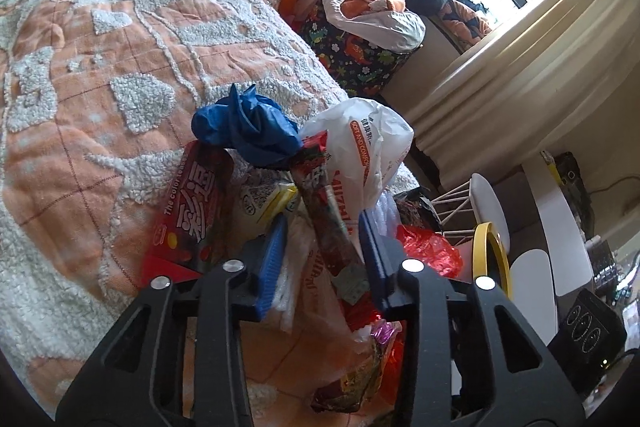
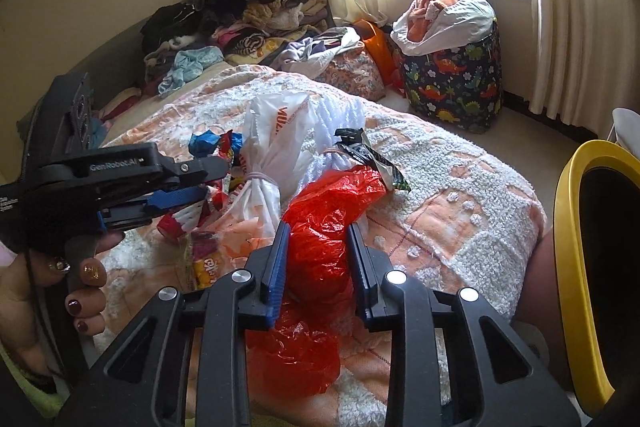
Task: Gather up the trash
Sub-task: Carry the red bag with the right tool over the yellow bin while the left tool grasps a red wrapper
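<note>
The trash sits in one heap on the bed (image 2: 460, 195), at the edge nearest the yellow-rimmed bin (image 2: 568, 227), and both hands are into it at once. The right gripper (image 2: 318, 259) has its jaws clenched on the red plastic bag (image 2: 320, 227); the film is bunched between the pads, so I'd lift slowly and let the loose tail below follow instead of snagging the blanket. The left gripper (image 1: 322, 255), on the far side of the heap from the bin, has its jaws around a dark red wrapper (image 1: 324, 223) with white plastic alongside; they look pressed on it, though a thin wrapper slips easily, so a straight pull is safest. The bed's orange-and-white tufted blanket is soft and grabby. Beyond the bin, clothes pile against the wall, and a dinosaur-print hamper (image 2: 452, 83) stands by the curtained window.
</note>
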`<state>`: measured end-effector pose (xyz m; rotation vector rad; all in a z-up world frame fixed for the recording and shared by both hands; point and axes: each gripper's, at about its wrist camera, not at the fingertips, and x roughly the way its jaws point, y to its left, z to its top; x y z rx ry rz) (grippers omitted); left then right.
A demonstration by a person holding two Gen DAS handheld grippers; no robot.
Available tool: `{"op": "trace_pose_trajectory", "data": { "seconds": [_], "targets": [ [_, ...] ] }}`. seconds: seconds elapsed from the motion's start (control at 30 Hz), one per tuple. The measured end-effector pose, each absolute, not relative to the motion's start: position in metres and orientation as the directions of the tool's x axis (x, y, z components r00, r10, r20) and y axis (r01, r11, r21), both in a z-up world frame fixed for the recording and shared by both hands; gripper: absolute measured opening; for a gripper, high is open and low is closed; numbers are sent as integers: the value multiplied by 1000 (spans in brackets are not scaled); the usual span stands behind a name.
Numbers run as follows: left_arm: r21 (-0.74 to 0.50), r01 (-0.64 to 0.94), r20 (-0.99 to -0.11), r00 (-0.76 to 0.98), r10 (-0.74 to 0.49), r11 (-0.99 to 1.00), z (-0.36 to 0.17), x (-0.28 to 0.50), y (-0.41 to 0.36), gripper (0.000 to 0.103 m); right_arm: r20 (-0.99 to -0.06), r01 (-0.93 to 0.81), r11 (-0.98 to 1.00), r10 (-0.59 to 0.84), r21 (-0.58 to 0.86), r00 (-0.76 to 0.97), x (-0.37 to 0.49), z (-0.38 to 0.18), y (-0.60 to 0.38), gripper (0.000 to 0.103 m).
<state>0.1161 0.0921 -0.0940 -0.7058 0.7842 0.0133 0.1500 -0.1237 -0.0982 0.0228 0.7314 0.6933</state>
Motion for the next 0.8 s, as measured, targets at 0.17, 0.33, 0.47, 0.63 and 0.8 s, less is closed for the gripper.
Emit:
{"op": "trace_pose_trajectory", "data": {
  "seconds": [0.17,0.33,0.47,0.63,0.8],
  "targets": [
    [-580,-258,-655,712,-254,773,-97,115,91,7,-570,-572,767,618,290,541,144,-89,-136,27],
    [-572,-224,-637,727,-255,789,-88,109,84,6,-542,-565,762,635,317,551,140,-80,-147,27],
    [-560,-188,-611,751,-250,807,-74,105,76,5,-515,-563,758,644,330,565,135,-75,-157,26],
    [-538,-152,-578,783,-231,829,-53,105,65,5,-484,-551,763,643,338,594,135,-64,-169,26],
    [-525,-106,-548,801,-240,845,-36,106,53,5,-458,-530,771,637,354,620,135,-57,-184,26]
  ]
}}
